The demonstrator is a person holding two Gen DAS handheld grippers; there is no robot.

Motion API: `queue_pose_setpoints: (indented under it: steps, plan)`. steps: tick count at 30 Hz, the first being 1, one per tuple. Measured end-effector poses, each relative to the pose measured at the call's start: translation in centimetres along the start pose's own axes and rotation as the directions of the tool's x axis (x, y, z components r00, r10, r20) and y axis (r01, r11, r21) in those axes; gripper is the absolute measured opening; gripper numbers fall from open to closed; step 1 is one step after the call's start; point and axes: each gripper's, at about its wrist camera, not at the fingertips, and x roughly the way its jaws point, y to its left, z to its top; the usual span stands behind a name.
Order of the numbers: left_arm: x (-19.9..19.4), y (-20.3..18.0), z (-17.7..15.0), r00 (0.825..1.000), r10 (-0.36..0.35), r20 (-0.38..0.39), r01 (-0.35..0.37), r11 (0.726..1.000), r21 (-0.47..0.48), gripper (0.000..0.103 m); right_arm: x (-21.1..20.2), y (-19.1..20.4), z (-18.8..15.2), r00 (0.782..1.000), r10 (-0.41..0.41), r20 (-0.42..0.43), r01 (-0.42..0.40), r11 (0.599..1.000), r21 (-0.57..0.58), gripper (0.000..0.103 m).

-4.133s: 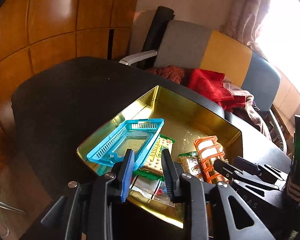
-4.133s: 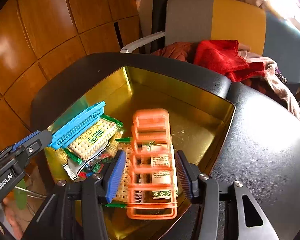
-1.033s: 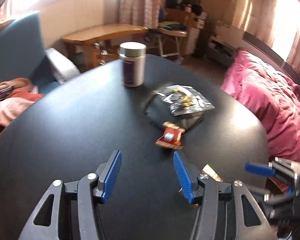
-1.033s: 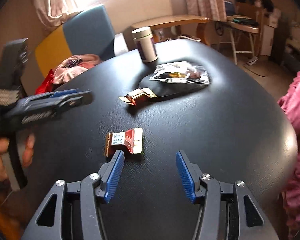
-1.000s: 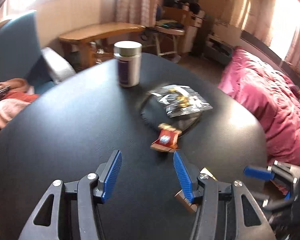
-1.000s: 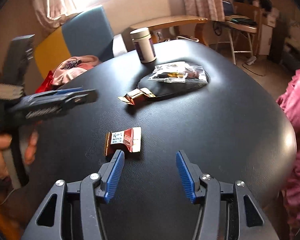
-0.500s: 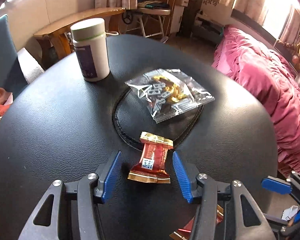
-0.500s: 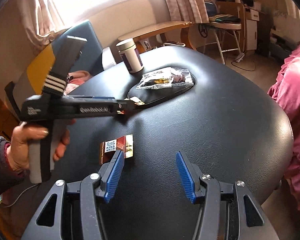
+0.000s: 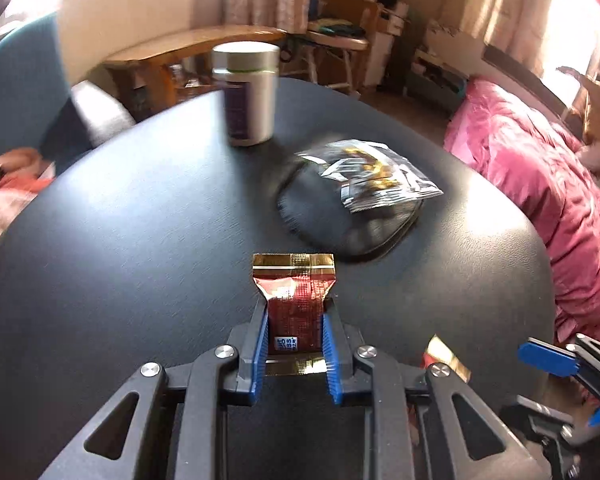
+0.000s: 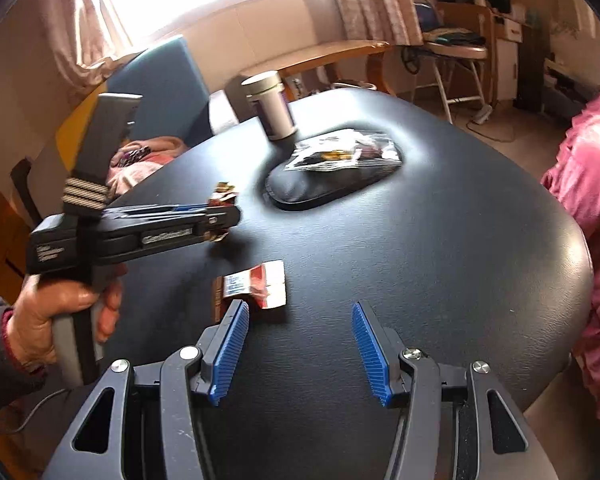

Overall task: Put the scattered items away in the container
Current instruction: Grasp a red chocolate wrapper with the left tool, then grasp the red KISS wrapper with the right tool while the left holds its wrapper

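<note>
Left wrist view: left gripper angled down, jaws closing on red candy wrapper.

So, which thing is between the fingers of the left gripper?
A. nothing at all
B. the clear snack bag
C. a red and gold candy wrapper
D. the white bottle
C: in the left wrist view the closing left gripper has its blue pads on both sides of the red and gold candy wrapper.

The bench is black, leathery, faintly grained; the candy wrapper is shiny red-gold foil; the fingers carry ribbed blue plastic.
</note>
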Motion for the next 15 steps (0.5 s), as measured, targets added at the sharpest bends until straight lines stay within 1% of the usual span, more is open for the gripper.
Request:
queue_pose_setpoints:
  steps: [4, 6, 9, 12, 15]
  plan:
    - [-3.5, 3.2, -3.5, 0.999, 0.043, 0.029, -0.040, 0.996, -0.080, 0.024, 0.9, 1.5, -0.4, 1.000, -0.010, -0.006, 0.010, 1.000, -0.004, 0.056]
    - [-5.2, 4.7, -5.5, 0.997, 0.065, 0.035, -0.061, 0.991, -0.123, 0.024, 1.4, 1.6, -0.6, 1.000, -0.014, -0.003, 0.014, 1.000, 0.026, 0.063]
    - [-7.4, 6.8, -8.4, 0.994, 0.097, 0.039, -0.089, 0.980, -0.180, 0.024, 2.2, 1.8, -0.6, 0.999, -0.039, 0.008, 0.038, 0.998, 0.056, 0.063]
    - [-9.3, 8.7, -11.1, 0.992, 0.123, 0.038, -0.111, 0.966, -0.235, 0.024, 3.1, 2.6, -0.3, 0.998, -0.060, 0.012, 0.060, 0.997, 0.042, 0.067]
    - [-10.6, 10.0, -13.1, 0.989, 0.141, 0.035, -0.126, 0.954, -0.271, 0.024, 3.9, 3.8, 0.0, 0.997, -0.076, 0.014, 0.076, 0.997, 0.019, 0.067]
